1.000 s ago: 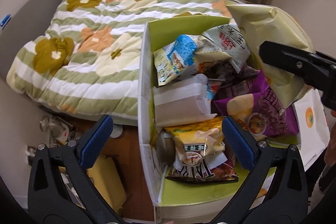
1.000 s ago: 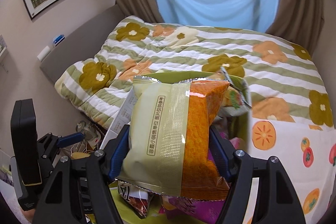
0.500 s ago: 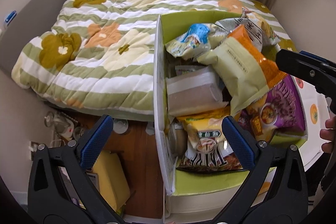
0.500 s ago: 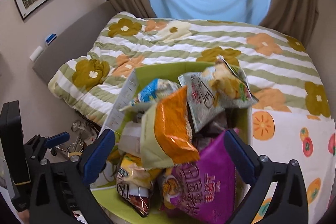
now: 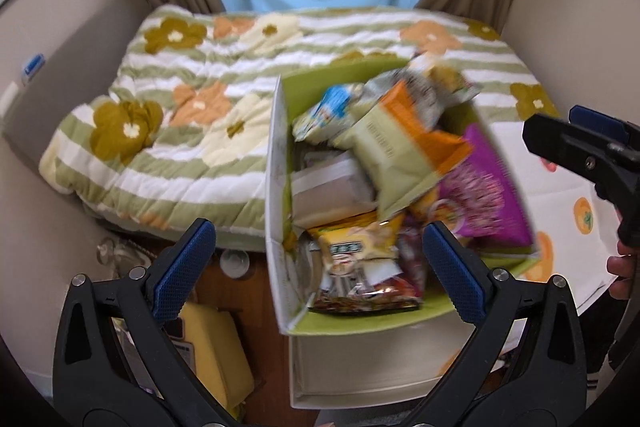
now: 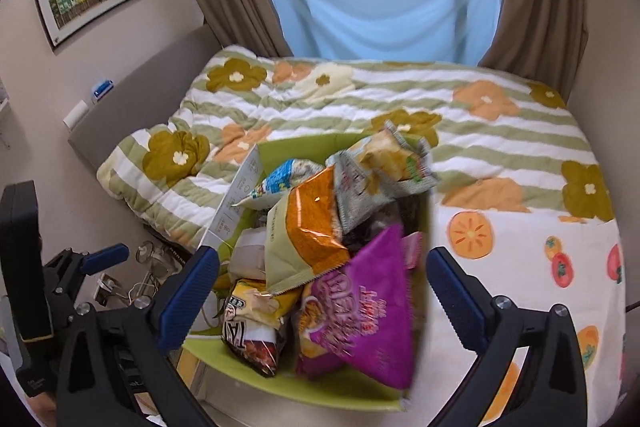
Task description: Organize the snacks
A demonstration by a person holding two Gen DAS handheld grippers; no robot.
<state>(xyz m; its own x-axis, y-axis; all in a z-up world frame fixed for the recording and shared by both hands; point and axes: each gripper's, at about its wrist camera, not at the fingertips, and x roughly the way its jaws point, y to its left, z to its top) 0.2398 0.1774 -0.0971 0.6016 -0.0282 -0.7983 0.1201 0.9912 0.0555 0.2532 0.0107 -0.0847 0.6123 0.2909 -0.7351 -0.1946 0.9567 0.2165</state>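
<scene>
A green box (image 5: 320,79) (image 6: 248,351) full of snack bags stands at the foot of the bed. The orange and pale green bag (image 5: 400,143) (image 6: 308,231) lies on top of the pile, beside a purple bag (image 5: 484,195) (image 6: 368,311), a yellow bag (image 5: 352,247) (image 6: 252,303), a blue and white bag (image 5: 328,107) (image 6: 280,179) and a grey bag (image 6: 380,179). My left gripper (image 5: 316,271) is open and empty above the box's near left side. My right gripper (image 6: 320,291) is open and empty above the pile; it also shows in the left wrist view (image 5: 588,151).
The bed with a floral striped quilt (image 5: 180,115) (image 6: 500,131) fills the background. A white drawer unit (image 5: 380,367) sits under the box. A yellow item (image 5: 216,351) and clutter (image 6: 148,263) lie on the wooden floor at left. Curtains and window are beyond.
My right gripper has opened and let go of the orange and pale green bag, which now rests on the pile. Both grippers have pulled back and up from the box.
</scene>
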